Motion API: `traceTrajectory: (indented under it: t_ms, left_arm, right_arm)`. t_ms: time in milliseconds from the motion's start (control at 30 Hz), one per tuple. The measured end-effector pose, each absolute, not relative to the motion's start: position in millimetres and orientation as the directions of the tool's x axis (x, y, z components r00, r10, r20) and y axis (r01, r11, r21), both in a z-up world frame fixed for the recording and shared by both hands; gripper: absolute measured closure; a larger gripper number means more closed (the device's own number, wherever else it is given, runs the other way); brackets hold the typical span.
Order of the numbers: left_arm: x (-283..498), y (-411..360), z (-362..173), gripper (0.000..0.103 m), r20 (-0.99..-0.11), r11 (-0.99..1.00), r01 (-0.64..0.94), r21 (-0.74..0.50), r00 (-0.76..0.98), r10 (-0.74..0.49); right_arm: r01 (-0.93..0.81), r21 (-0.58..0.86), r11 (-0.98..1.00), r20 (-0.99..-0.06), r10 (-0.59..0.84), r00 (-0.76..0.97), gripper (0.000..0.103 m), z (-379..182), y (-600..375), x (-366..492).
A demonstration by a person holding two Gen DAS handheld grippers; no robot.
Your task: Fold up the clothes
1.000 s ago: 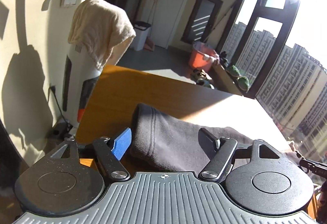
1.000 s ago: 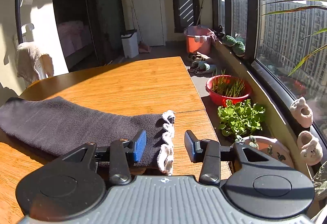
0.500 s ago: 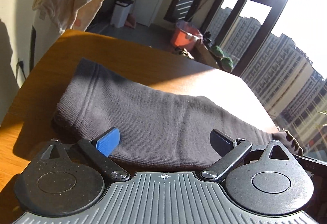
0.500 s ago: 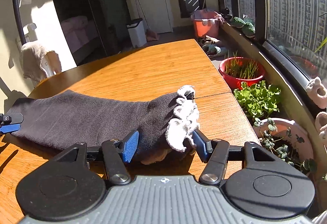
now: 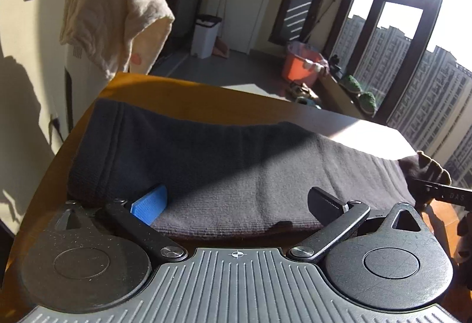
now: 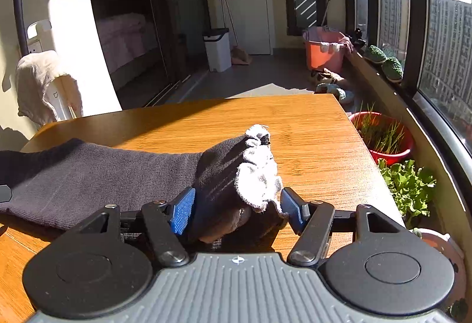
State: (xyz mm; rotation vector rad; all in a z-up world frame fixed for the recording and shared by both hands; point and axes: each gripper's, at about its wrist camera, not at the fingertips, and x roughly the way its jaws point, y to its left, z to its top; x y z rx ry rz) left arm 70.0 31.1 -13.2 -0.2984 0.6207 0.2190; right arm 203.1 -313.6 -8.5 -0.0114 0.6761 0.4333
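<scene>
A dark grey knit garment (image 5: 221,157) lies folded in a long strip across the wooden table (image 5: 165,87). My left gripper (image 5: 236,200) is open, low over the near edge of the strip close to its hemmed left end. At the other end, the garment (image 6: 103,175) is bunched up, showing white fleecy lining (image 6: 259,175). My right gripper (image 6: 237,209) is open wide with that bunched end between its fingers; the blue pads (image 6: 183,211) sit at either side of the cloth. The right gripper's tip (image 5: 436,193) shows at the right edge of the left wrist view.
A cream towel (image 5: 112,13) hangs over a white appliance by the wall beyond the table's left end. The table edge (image 6: 362,146) drops off to the right, above a red pot of grass (image 6: 383,140) and leafy plants (image 6: 410,184). An orange bucket (image 6: 323,51) and a white bin (image 6: 218,48) stand further back.
The right fingers have spread wider and moved onto the garment's end, which has bunched up between them. The left gripper has shifted along the garment's left end, staying open.
</scene>
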Motion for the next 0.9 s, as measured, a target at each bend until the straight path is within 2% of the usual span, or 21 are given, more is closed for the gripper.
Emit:
traceTrajectory:
  t_ms: [100,200,333,467,533,633,700,733,800,900]
  left_arm:
    - [77,18,-14,0.0,-0.611,0.945,-0.303,-0.121,0.773,0.17]
    - [76,10,-12,0.0,-0.623,0.949,-0.299,-0.098,0.763,0.176]
    - [66,2,0,0.0,-0.601,0.956,-0.241,-0.169,0.794,0.094]
    - [70,-11,8,0.0,-0.57,0.972,-0.162,-0.168,0.821,0.038]
    - [78,-11,2,0.0,-0.586,0.972,-0.162,-0.169,0.809,0.033]
    - [84,-3,-11,0.0,-0.612,0.958,-0.194,-0.213,0.79,0.024]
    - [80,-2,-12,0.0,-0.603,0.956,-0.192,-0.221,0.798,0.02]
    - [77,-2,-12,0.0,-0.599,0.955,-0.191,-0.226,0.801,0.018]
    - [74,-2,-12,0.0,-0.598,0.954,-0.192,-0.232,0.801,0.016]
    - [67,-4,-12,0.0,-0.601,0.953,-0.194,-0.234,0.799,0.015]
  right_arm:
    - [-0.378,0.137,0.915,-0.607,0.38,0.699,0.033,-9,-323,198]
    - [-0.371,0.147,0.917,-0.607,0.38,0.698,0.028,-8,-333,190]
    - [-0.349,0.178,0.92,-0.602,0.382,0.701,0.025,-6,-348,177]
    - [-0.325,0.141,0.935,-0.529,0.348,0.774,0.026,7,-354,163]
    - [-0.317,0.135,0.939,-0.497,0.341,0.798,0.03,13,-355,160]
    - [-0.302,0.187,0.935,-0.525,0.355,0.773,0.044,13,-358,168]
    - [-0.293,0.217,0.931,-0.561,0.365,0.743,0.067,6,-359,175]
    - [-0.299,0.23,0.926,-0.565,0.377,0.734,0.07,4,-359,177]
    - [-0.322,0.248,0.914,-0.557,0.406,0.725,0.083,4,-358,178]
    - [-0.372,0.248,0.895,-0.528,0.446,0.722,0.09,17,-353,173]
